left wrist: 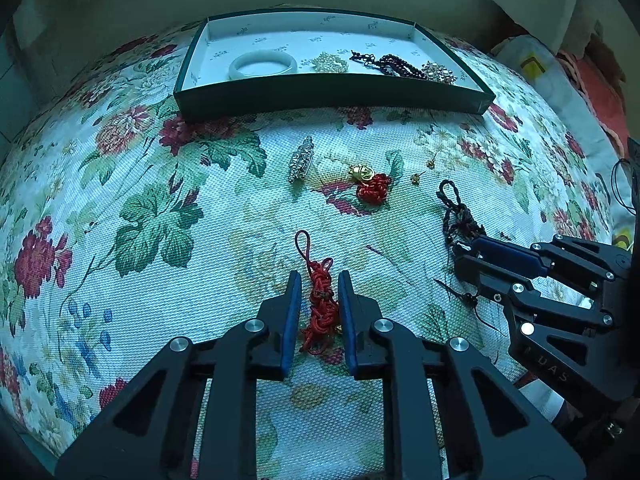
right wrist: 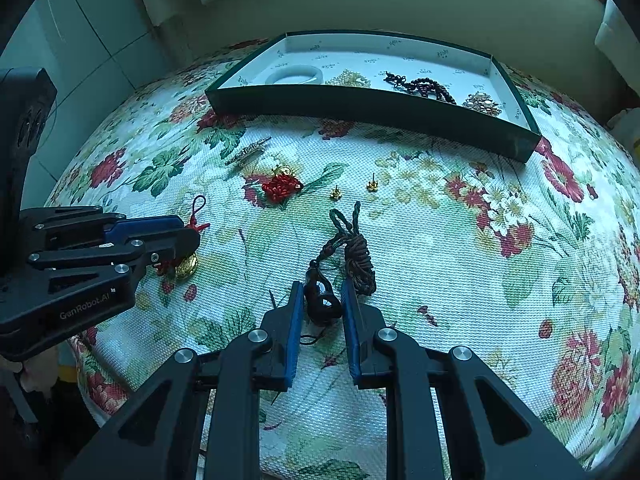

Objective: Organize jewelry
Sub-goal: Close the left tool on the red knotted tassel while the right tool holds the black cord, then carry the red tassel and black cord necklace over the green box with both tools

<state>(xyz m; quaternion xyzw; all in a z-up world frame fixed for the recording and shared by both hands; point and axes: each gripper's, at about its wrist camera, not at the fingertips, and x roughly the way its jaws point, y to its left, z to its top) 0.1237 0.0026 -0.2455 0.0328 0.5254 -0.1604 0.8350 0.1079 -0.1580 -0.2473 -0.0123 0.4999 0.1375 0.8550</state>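
Tray: dark green shallow box (left wrist: 328, 98) with a white printed lining, sitting at the far edge of the floral tablecloth (left wrist: 120, 200).
In the tray: pale jade-looking bangle (left wrist: 263, 65) on the left, then a little pearly cluster (left wrist: 329, 62), a dark red bead string (left wrist: 394, 65), and a sparkly gold brooch-type piece (left wrist: 439, 72) at the right end.
Still loose on the cloth: a rhinestone clip (left wrist: 301, 159), a red knot charm with a gold bit (left wrist: 370, 184), and two tiny gold studs (right wrist: 335, 192), all between the tray and the grippers.
Left gripper (left wrist: 319, 282): jaws pulled in narrow around a red knotted cord (left wrist: 320, 300), blue pads right up against it, so it's pinched. A gold coin-ish pendant (right wrist: 187, 266) hangs off its lower end.
Right gripper (right wrist: 319, 292): jaws also narrow, clamped on the dark pendant (right wrist: 320, 298) of a black braided cord (right wrist: 358, 258), whose coil lies on the cloth just past the fingertips.
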